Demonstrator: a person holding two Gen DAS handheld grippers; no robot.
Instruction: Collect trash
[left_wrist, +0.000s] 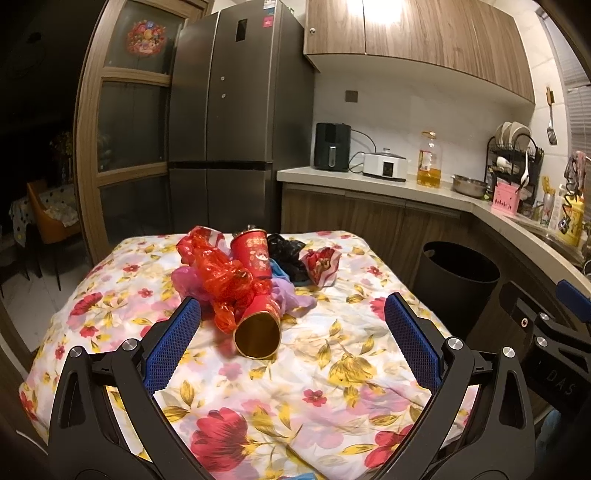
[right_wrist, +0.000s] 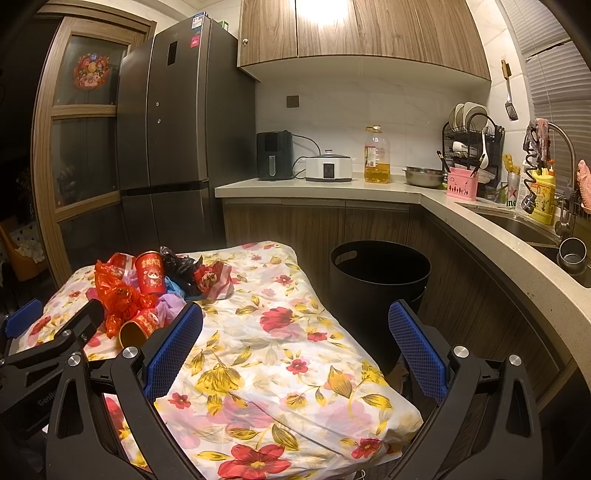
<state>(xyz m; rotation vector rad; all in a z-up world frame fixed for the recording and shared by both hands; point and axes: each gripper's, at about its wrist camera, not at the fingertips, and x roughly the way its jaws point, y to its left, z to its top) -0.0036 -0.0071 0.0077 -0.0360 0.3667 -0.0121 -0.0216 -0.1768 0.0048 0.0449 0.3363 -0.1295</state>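
Observation:
A pile of trash lies on a table with a floral cloth (left_wrist: 332, 369): a tipped red paper cup with a gold inside (left_wrist: 258, 332), an upright red cup (left_wrist: 255, 254), crumpled red plastic (left_wrist: 218, 277), a black bag (left_wrist: 286, 251), a red-white wrapper (left_wrist: 321, 264) and purple plastic (left_wrist: 291, 295). My left gripper (left_wrist: 293, 314) is open, its blue pads on either side of the tipped cup, a little short of it. My right gripper (right_wrist: 295, 325) is open and empty over the table's right edge. A black trash bin (right_wrist: 376, 291) stands right of the table.
A dark fridge (left_wrist: 221, 110) stands behind the table. The kitchen counter (right_wrist: 332, 188) holds an air fryer, a cooker, an oil bottle, a metal bowl and a dish rack. A sink (right_wrist: 524, 225) is at the right. The left gripper shows at the right wrist view's left edge (right_wrist: 55, 332).

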